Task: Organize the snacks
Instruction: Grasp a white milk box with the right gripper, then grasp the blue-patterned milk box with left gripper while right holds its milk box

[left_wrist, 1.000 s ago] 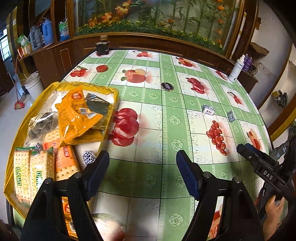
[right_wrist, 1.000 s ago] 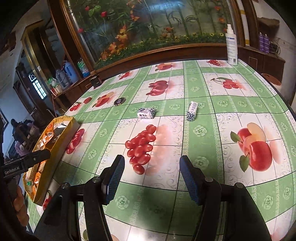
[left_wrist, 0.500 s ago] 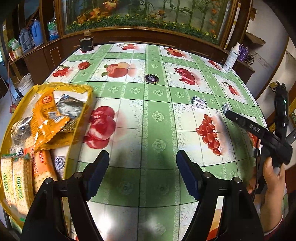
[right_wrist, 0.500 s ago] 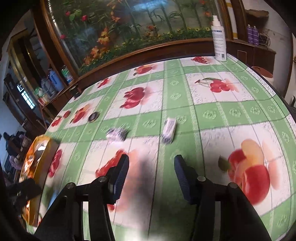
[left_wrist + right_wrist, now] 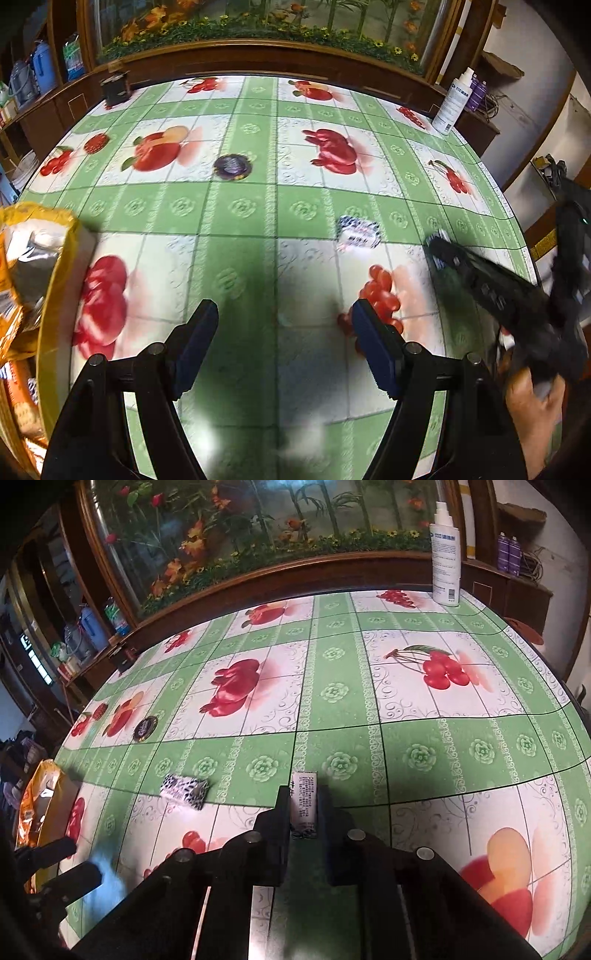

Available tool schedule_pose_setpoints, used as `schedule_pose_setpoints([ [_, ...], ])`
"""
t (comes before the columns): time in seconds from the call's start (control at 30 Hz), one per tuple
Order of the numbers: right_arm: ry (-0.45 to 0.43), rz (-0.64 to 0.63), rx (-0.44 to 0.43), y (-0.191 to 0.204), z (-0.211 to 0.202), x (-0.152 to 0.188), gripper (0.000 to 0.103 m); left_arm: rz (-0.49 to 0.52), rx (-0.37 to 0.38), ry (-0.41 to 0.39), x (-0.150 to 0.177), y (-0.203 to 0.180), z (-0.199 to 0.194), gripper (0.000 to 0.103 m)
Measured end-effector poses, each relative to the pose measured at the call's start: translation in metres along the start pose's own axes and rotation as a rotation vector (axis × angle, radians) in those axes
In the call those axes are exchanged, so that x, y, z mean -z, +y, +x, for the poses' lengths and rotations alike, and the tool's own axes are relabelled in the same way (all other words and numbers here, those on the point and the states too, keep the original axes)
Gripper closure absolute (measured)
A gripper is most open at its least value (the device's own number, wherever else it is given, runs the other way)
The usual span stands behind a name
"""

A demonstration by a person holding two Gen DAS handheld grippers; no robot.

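Item one, small white snack pack (image 5: 304,805): lies on the counter (image 5: 461,738) toward its right edge, long axis running straight out along the fingers of the right gripper (image 5: 303,808), whose jaws are drawn in narrow and pressed on the pack's two long sides; the pack looks to rest on the cloth, not yet lifted. Item two, patterned snack pack (image 5: 183,791): loose on the counter just left of the first, long axis crosswise; in the left wrist view it (image 5: 358,233) lies ahead and somewhat right of the left gripper (image 5: 284,343), which hangs over bare cloth with jaws wide and nothing between them. The right hand (image 5: 532,402) appears nearer this pack but is occupied, so it likely falls to the left. Item three, round dark snack (image 5: 233,167): mid-counter, well apart from both grippers. Container, yellow tray (image 5: 55,295): at the counter's left edge, holding orange packets (image 5: 9,328), a silver-lined bag (image 5: 26,266) and cracker packs lower down. The held pack must probably travel across the whole counter to reach it. Not stock: white spray bottle (image 5: 445,554), far right corner.
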State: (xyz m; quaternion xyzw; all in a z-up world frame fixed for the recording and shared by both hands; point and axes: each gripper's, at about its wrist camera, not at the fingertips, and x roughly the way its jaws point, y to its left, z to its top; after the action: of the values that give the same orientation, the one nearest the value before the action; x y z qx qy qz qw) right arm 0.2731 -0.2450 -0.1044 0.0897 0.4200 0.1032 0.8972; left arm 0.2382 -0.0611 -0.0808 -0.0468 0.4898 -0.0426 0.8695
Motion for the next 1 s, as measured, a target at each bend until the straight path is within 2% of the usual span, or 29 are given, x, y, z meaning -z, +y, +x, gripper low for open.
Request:
schedule_pose_setpoints([
  [0.1,-0.017,0.017,-0.042,-0.005,-0.018,0.008,0.089,0.009,-0.009,-0.015,-0.009,-0.014,0.009,0.028],
  [0.3,-0.115,0.095,-0.127,-0.020,-0.067,0.031,0.089,0.034,-0.028,-0.025,-0.017,-0.040,0.029,0.028],
  [0.37,-0.127,0.108,-0.151,-0.021,-0.070,0.035,0.089,0.035,-0.031,-0.023,-0.020,-0.046,0.035,0.028],
  [0.5,-0.093,0.110,-0.195,-0.018,-0.060,0.036,0.089,0.035,-0.056,-0.022,-0.024,-0.054,0.047,0.028],
  [0.63,-0.103,0.117,-0.203,-0.017,-0.062,0.035,0.089,0.059,-0.114,-0.048,-0.029,-0.061,0.055,0.025],
  [0.73,-0.118,0.132,-0.211,-0.021,-0.066,0.035,0.089,0.048,-0.125,-0.085,-0.026,-0.060,0.054,0.028],
  [0.8,-0.120,0.146,-0.222,-0.025,-0.066,0.035,0.089,0.057,-0.121,-0.094,-0.023,-0.061,0.051,0.039],
  [0.83,-0.119,0.155,-0.233,-0.027,-0.065,0.036,0.089,0.064,-0.118,-0.092,-0.021,-0.062,0.048,0.055],
  [0.87,-0.116,0.161,-0.237,-0.028,-0.063,0.037,0.089,0.074,-0.113,-0.086,-0.019,-0.062,0.045,0.065],
  [0.9,-0.112,0.163,-0.234,-0.029,-0.062,0.039,0.089,0.084,-0.115,-0.080,-0.014,-0.062,0.040,0.083],
  [0.93,-0.107,0.165,-0.236,-0.029,-0.060,0.040,0.089,0.088,-0.116,-0.077,-0.009,-0.060,0.036,0.091],
  [1.0,-0.091,0.170,-0.244,-0.029,-0.057,0.043,0.089,0.082,-0.102,-0.078,0.004,-0.051,0.028,0.091],
])
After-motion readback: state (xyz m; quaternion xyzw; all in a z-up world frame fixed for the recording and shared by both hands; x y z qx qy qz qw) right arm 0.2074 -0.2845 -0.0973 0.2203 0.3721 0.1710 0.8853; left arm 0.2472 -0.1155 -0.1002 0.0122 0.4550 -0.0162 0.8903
